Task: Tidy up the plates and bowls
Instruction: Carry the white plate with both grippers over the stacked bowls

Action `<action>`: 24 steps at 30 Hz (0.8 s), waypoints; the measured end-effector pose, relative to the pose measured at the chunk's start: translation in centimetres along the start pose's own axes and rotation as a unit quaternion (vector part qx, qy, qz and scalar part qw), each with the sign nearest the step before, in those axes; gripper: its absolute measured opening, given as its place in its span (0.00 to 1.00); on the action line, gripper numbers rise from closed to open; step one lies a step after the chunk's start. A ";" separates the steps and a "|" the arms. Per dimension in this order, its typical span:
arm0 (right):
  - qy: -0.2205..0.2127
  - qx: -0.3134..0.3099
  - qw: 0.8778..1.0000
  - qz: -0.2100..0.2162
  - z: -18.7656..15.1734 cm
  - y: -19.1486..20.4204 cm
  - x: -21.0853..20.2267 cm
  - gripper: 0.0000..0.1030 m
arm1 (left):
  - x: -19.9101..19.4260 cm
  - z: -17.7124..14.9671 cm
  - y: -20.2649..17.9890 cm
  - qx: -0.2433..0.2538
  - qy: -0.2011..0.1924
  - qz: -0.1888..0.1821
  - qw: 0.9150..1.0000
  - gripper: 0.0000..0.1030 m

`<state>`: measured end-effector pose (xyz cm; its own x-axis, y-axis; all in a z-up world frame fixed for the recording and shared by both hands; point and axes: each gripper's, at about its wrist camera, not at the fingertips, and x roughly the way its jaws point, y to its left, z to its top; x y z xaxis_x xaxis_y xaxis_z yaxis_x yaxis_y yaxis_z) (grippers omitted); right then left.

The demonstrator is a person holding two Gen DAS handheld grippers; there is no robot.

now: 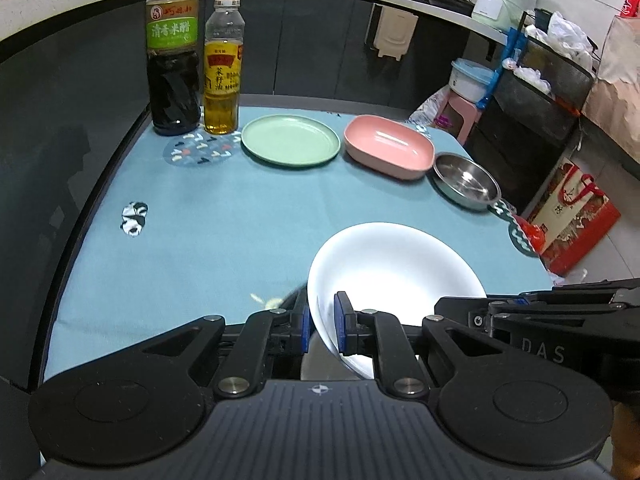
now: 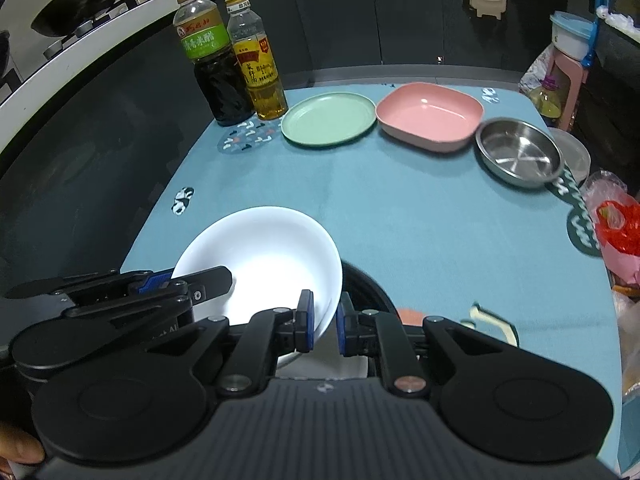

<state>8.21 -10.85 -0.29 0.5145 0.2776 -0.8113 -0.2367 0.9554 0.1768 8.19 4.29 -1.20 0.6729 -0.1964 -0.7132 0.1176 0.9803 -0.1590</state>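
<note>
Both grippers are pinching one white bowl [image 1: 394,272] by opposite edges, carrying it tilted above the blue tablecloth [image 1: 224,216]. At six o'clock in the left wrist view, the left gripper [image 1: 323,322] is sitting pressed together on the bowl's near-left rim, one blue pad inside the wall and one outside, with the bowl spreading away toward one o'clock. Entering that view from four o'clock is the right gripper [image 1: 456,312], reaching the bowl's right rim.

In the right wrist view the right gripper [image 2: 323,326] is clamping the bowl's near-right rim at six o'clock, its pads only slightly parted around the thin wall, and the bowl is lying toward eleven o'clock of it. From nine o'clock the left gripper is coming in across the bowl's left edge.

Along the far side of the table, running from eleven o'clock to two o'clock, a dark vinegar bottle [image 1: 173,52] and a yellow oil bottle [image 1: 222,64] are standing upright, just beside each other. Next, a green plate [image 1: 291,141] is lying flat, then a pink dish [image 1: 389,147], then a steel bowl [image 1: 466,181] near the table's right edge, close beside the pink dish. All three are sitting well apart from the white bowl.
</note>
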 end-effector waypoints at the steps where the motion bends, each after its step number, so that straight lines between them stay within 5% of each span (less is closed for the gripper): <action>1: 0.000 0.000 1.000 0.000 -0.3 0.0 -0.1 0.09 | -0.2 -0.3 -0.1 0.002 0.001 0.000 1.000 0.10; 24: 0.019 0.013 1.000 0.005 -3.0 -0.4 0.2 0.10 | -0.5 -3.1 -0.9 0.021 0.022 0.011 0.999 0.11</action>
<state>5.92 -11.48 -2.19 0.4804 0.2833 -0.8300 -0.2194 0.9551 0.1990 5.49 3.43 -2.88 0.6427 -0.1750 -0.7459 0.1349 0.9842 -0.1146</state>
